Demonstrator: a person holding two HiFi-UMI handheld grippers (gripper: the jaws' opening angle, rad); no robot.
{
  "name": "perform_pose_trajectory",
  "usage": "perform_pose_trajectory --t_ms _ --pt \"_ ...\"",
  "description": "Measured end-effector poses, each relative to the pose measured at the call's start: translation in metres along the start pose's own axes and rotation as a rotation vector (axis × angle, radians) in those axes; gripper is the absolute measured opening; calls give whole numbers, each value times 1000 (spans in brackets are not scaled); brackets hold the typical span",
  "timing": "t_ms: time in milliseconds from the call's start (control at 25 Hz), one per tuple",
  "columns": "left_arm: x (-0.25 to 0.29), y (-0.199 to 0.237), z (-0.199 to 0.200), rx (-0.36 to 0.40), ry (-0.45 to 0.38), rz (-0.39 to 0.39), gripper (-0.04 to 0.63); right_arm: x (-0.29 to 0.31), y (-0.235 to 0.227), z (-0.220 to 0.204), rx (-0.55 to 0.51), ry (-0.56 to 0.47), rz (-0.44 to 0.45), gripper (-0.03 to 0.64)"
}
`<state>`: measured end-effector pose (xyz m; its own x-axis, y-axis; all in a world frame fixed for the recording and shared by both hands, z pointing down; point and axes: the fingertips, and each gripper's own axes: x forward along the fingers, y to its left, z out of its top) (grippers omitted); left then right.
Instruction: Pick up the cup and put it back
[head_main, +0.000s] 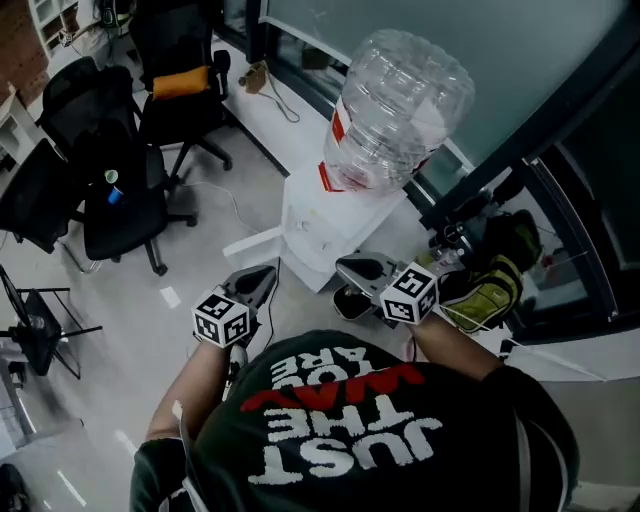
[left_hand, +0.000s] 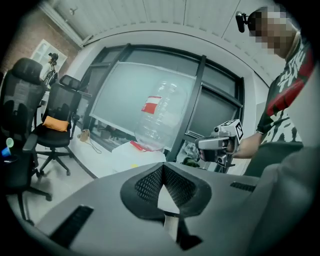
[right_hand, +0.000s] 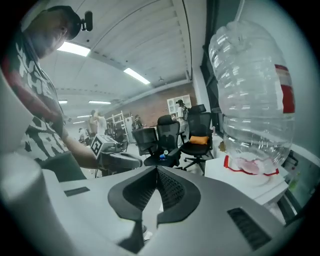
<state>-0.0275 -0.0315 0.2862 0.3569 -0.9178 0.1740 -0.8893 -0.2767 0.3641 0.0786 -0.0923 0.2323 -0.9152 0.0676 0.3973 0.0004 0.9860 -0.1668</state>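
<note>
- A pale tiled floor (head_main: 100, 380) is seen only in the head view; open room is left on it between the white box-shaped water dispenser (head_main: 320, 225) and the black office chairs (head_main: 125, 200) well to its left.
- A dark-framed glass wall (head_main: 480, 60) closes the room right behind the dispenser, with a white low ledge (head_main: 290, 125) running along its foot.
- The ceiling with strip lights (right_hand: 135, 75) and a brick back wall (right_hand: 160, 107) far from the dispenser are shown by the right gripper view alone.
- A large clear ribbed plastic bottle (head_main: 400, 110) with a red-and-white label is seated neck-down on top of the dispenser.
- One chair beyond the dispenser's left side carries an orange cushion (head_main: 180, 82).
- A yellow-and-black item (head_main: 495, 285) is wedged just right of the dispenser, against the glass.
- The left gripper (head_main: 262, 280) is held in front of the dispenser's left corner; its pads are pressed together on nothing (left_hand: 163, 172).
- The right gripper (head_main: 360, 268) is held just before the dispenser's front; its pads meet at the tips, empty (right_hand: 157, 175).
- A small green-and-blue cup-shaped item (head_main: 110, 185) rests on a black chair well left of the dispenser; whether it is the task's cup cannot be told.
</note>
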Motion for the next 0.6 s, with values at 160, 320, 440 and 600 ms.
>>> perform_pose_trajectory --t_ms 160,320,440,600 --pt "-2 17 -16 4 39 0 8 27 3 -19 27 38 15 34" --pt "-2 54 -39 13 98 -35 8 68 -2 -29 56 43 -16 34" --pt "14 81 -65 23 140 -88 8 101 -13 -44 71 40 -42 34" --pt "56 127 -126 37 168 -150 8 154 -37 -95 61 16 -40 34"
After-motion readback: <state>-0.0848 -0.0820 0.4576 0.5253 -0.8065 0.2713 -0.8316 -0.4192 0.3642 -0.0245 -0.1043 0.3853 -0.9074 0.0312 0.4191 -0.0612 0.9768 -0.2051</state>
